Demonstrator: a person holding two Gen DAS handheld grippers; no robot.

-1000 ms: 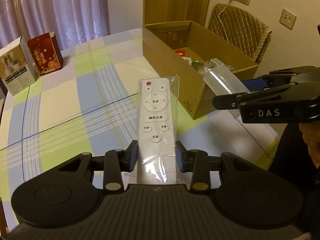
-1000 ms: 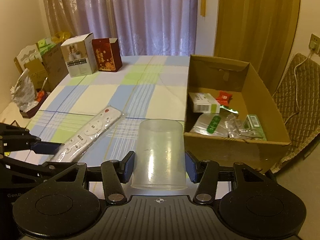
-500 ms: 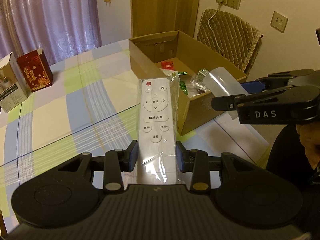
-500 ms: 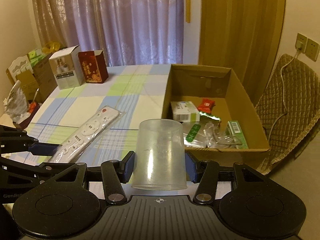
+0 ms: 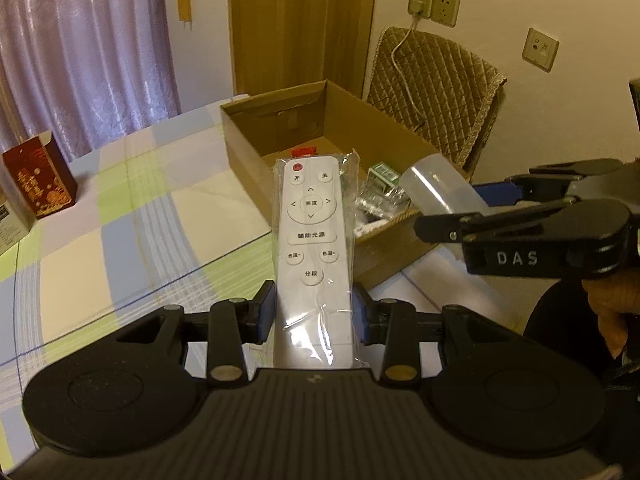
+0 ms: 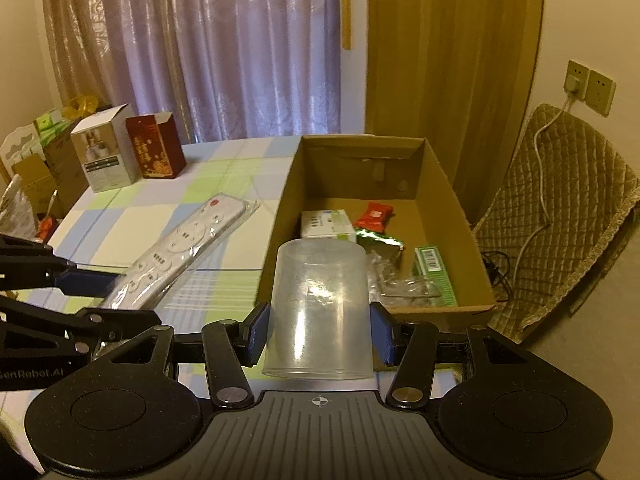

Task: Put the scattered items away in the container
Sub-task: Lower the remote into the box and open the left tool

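Pretty far along, I'd say. The box (image 6: 448, 200) at the table's (image 5: 120, 216) far edge already held several packets. Left gripper (image 5: 313, 314) pinched the bagged remote (image 5: 312, 248), right gripper (image 6: 319, 330) squeezed the plastic cup (image 6: 320, 304), both held up near the box and not dropped in yet.

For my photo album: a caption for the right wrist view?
Right gripper carrying a clear plastic cup toward the cardboard box.
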